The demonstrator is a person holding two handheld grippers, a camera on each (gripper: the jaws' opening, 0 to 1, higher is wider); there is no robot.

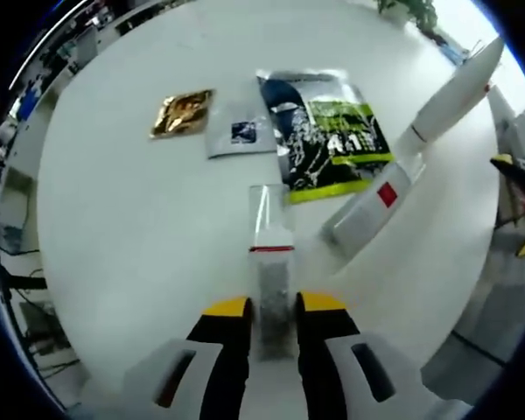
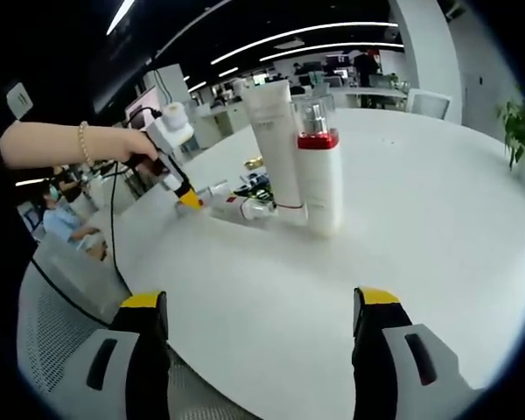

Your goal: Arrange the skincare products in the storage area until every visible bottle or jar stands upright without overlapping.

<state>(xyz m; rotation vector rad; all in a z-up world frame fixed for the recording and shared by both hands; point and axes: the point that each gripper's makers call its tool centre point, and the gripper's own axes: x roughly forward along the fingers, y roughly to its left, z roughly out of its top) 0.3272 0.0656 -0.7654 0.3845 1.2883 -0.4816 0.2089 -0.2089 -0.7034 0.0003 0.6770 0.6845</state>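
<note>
Sachets (image 1: 271,223): four flat; bottles (image 2: 319,179): two upright.

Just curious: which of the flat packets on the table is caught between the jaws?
The clear packet, pinched by the left gripper. The gold, grey and green-black sachets lie untouched.

Open-plan office, strip ceiling lights (image 2: 271,52), desks (image 2: 367,91), round white table (image 2: 420,201)

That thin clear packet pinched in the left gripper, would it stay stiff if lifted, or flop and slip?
Probably floppy: the clear sachet looks like thin flat film, so its free end would likely droop. It seems light, lying flat on the white table. The smooth film might slide, though the left gripper appears closed on its lower end.
</note>
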